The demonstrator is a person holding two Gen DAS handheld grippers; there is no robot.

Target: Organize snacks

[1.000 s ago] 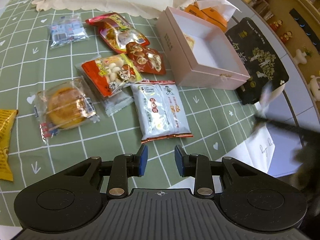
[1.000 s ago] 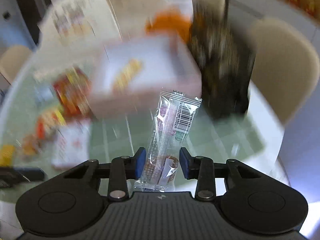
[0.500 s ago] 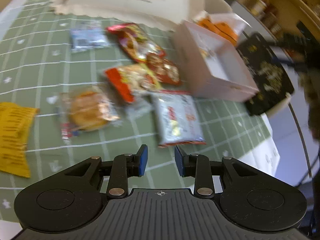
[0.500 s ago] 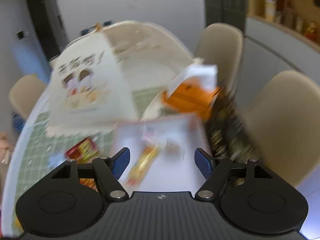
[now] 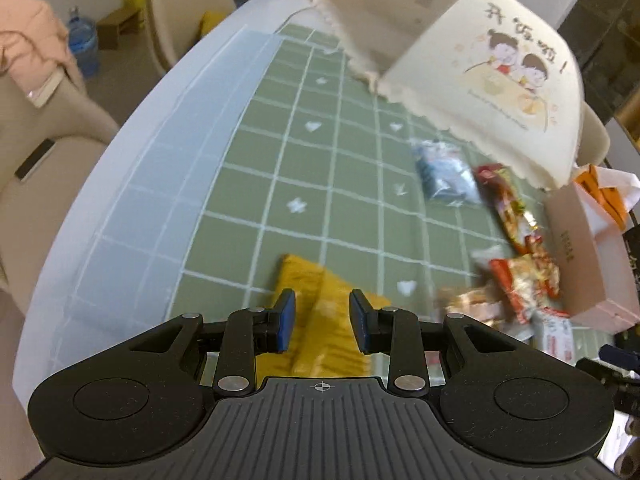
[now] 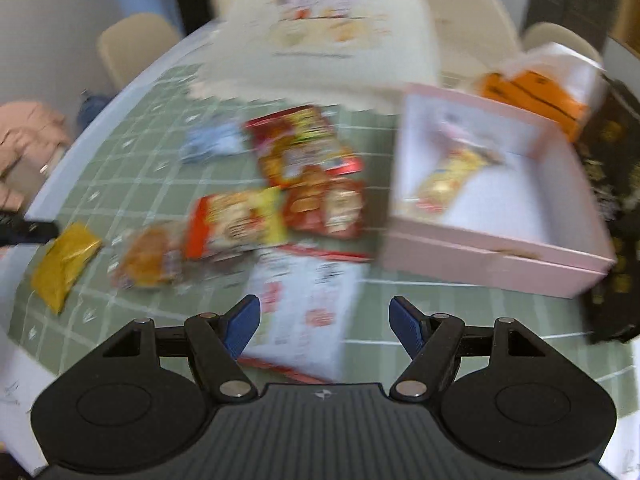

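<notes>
Your left tool (image 5: 322, 322) hovers over the yellow packet (image 5: 320, 316) with a narrow gap between its pads, gripping nothing. Your right tool (image 6: 324, 322) stands wide open and empty above the white packet (image 6: 304, 300). Beyond, two snacks lie inside the pink box (image 6: 492, 256) on the counter (image 6: 460, 320).

You can make out large Chinese characters above two cartoon children on the cream food cover (image 5: 472, 56), with a line of small script beneath, too blurred to read. The pink box (image 5: 576, 256) wall carries tiny illegible lettering.
</notes>
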